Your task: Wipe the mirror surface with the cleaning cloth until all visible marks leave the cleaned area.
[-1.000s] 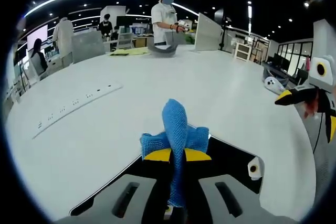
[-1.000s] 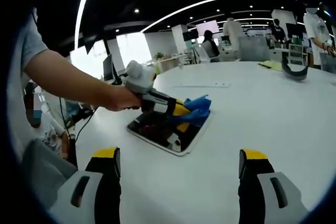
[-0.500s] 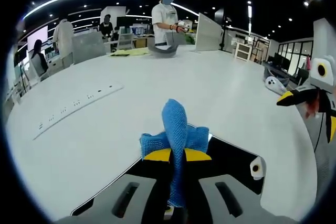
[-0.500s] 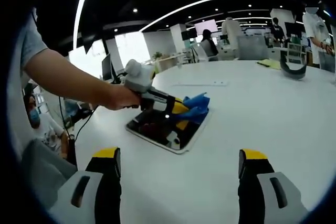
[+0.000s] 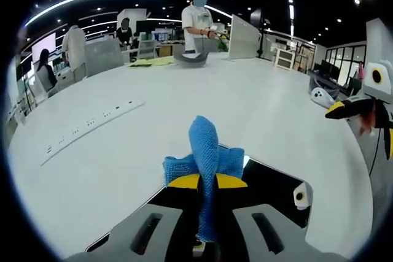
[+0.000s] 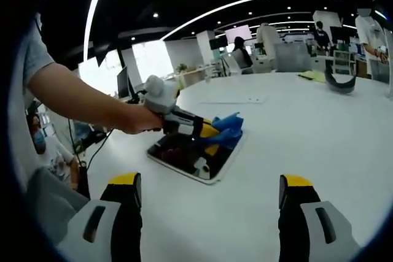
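Observation:
In the left gripper view my left gripper (image 5: 207, 181) is shut on a blue cleaning cloth (image 5: 205, 153), which bunches up past the yellow fingertips. Under it lies the flat rectangular mirror (image 5: 270, 183), dark and reflective, with a white frame, on the white table. The right gripper view shows the same mirror (image 6: 184, 151) from the side. A person's hand holds the left gripper (image 6: 212, 132) there, pressing the blue cloth (image 6: 227, 126) at the mirror's far end. My right gripper (image 6: 209, 191) is open above the table, well short of the mirror, with nothing between its fingers.
A long white power strip (image 5: 92, 121) lies on the round white table (image 5: 258, 108) to the left. A grey curved object (image 5: 190, 57) and yellow-green papers (image 5: 150, 61) sit at the far edge, where a person (image 5: 196, 23) stands. The right gripper's body (image 5: 368, 99) shows at right.
The left gripper and cloth have shifted only slightly on the mirror; in the right gripper view they sit a little lower. The right gripper is still open.

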Tool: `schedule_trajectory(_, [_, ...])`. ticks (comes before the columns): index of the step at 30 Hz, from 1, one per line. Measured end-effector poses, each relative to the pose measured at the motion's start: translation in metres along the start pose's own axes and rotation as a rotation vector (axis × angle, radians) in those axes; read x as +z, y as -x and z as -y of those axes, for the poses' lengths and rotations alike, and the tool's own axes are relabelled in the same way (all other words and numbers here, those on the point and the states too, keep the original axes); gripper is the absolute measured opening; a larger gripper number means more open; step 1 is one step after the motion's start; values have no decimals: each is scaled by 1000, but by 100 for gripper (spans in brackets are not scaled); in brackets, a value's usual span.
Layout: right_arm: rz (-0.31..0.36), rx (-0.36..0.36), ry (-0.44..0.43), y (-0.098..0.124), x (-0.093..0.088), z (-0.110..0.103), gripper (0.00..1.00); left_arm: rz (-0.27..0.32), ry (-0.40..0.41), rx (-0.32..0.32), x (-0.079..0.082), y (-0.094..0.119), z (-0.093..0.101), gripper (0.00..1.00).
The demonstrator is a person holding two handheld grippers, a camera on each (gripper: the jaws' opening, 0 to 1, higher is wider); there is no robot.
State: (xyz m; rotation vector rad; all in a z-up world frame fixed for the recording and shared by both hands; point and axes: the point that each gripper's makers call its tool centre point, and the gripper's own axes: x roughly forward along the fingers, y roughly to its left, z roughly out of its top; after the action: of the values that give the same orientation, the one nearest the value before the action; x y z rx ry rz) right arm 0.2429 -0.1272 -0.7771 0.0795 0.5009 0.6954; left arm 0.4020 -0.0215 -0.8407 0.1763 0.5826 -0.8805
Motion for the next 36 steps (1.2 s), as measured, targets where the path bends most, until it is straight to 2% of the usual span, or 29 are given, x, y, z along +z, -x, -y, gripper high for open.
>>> schedule_trajectory(6, [4, -6, 5, 3, 1, -1, 92, -2, -7, 1, 0, 1, 0, 6])
schedule_trajectory(11, [-21, -4, 29, 7, -2, -4, 92, -2, 3, 8, 0, 2, -2, 6])
schedule_trajectory(13, [4, 3, 34, 8, 4, -7, 92, -3, 3, 11, -1, 3, -2, 6])
schedule_trajectory(16, [-3, -7, 24, 9, 5, -3, 92, -5, -20, 25, -2, 5, -3, 6])
schedule_trajectory(24, [6, 12, 56, 14, 16, -12, 91, -11, -6, 35, -4, 9, -6, 7])
schedule_trajectory(36, [0, 19, 57, 9, 18, -18, 92, -16, 26, 58, -9, 17, -10, 8])
